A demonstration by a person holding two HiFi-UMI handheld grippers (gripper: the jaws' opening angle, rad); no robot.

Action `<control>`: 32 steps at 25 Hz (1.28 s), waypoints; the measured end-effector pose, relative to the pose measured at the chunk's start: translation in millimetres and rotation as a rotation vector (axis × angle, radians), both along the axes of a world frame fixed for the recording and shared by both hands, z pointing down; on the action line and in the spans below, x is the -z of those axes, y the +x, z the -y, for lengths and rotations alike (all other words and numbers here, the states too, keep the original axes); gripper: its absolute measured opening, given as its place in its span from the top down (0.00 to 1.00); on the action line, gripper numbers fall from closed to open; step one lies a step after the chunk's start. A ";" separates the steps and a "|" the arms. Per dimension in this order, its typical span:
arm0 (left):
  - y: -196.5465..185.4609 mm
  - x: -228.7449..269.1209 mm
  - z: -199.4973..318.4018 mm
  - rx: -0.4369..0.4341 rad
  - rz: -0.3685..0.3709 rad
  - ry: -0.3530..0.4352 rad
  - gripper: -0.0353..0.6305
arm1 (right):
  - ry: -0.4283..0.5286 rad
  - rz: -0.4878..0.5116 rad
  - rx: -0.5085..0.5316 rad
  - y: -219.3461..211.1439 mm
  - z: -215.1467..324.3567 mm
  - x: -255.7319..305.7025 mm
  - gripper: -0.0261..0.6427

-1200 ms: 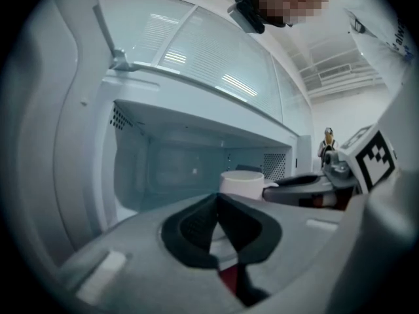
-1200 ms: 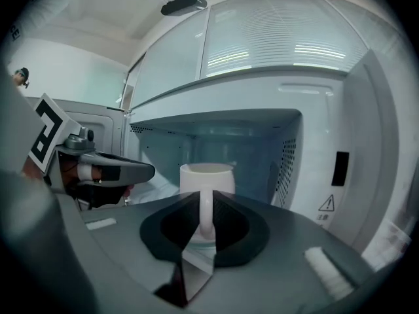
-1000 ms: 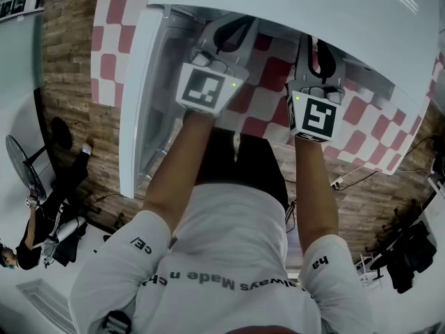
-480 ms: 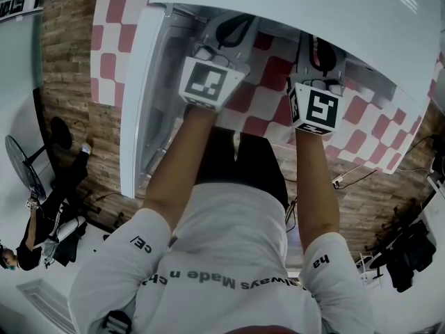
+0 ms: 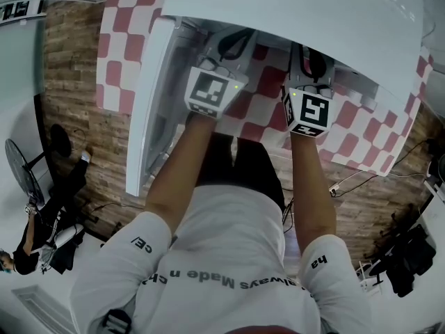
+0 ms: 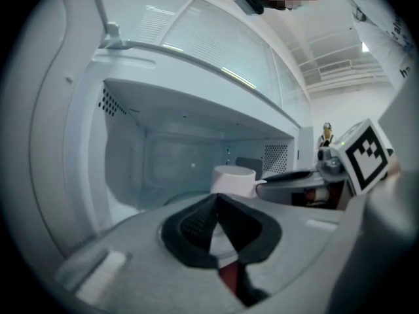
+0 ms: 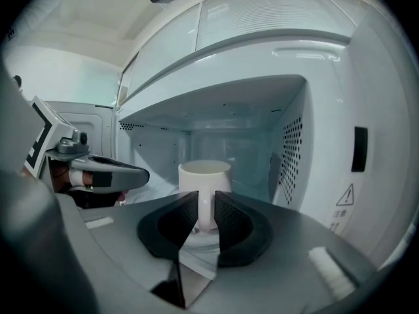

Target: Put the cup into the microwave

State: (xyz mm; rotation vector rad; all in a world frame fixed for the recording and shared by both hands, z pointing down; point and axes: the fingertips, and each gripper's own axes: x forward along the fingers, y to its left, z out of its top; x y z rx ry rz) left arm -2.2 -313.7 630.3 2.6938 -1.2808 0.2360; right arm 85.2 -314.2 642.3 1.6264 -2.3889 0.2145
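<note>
The white microwave stands open and both grippers reach into its mouth. In the right gripper view a white cup is upright in front of the cavity, and my right gripper is shut on its handle. My left gripper is shut with nothing between its jaws, just left of the cup and the right gripper. From the head view the left gripper and right gripper lie side by side under the microwave top. The cup is hidden there.
The microwave door hangs open at the left. A perforated cavity wall and the front frame with a warning label are close on the right. A person in black stands by a fan at far left.
The head camera has shifted, so the microwave sits further right in view. Both grippers stay at the microwave mouth, slightly closer together; the right one keeps its hold on the cup.
</note>
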 end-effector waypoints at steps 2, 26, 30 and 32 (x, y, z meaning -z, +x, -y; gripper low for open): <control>0.3 6.1 -2.5 0.000 0.004 0.000 0.94 | -0.008 -0.002 -0.006 2.1 -3.2 4.1 0.84; 6.8 105.3 -69.9 -0.022 -0.023 -0.059 0.94 | -0.040 0.021 0.014 21.8 -69.9 112.5 0.89; 8.4 130.7 -80.3 -0.024 -0.048 -0.063 0.94 | -0.032 0.025 0.037 21.5 -84.1 140.1 0.89; 11.7 142.8 -88.4 -0.038 -0.062 -0.070 0.94 | -0.029 0.031 0.047 22.4 -92.3 152.2 0.89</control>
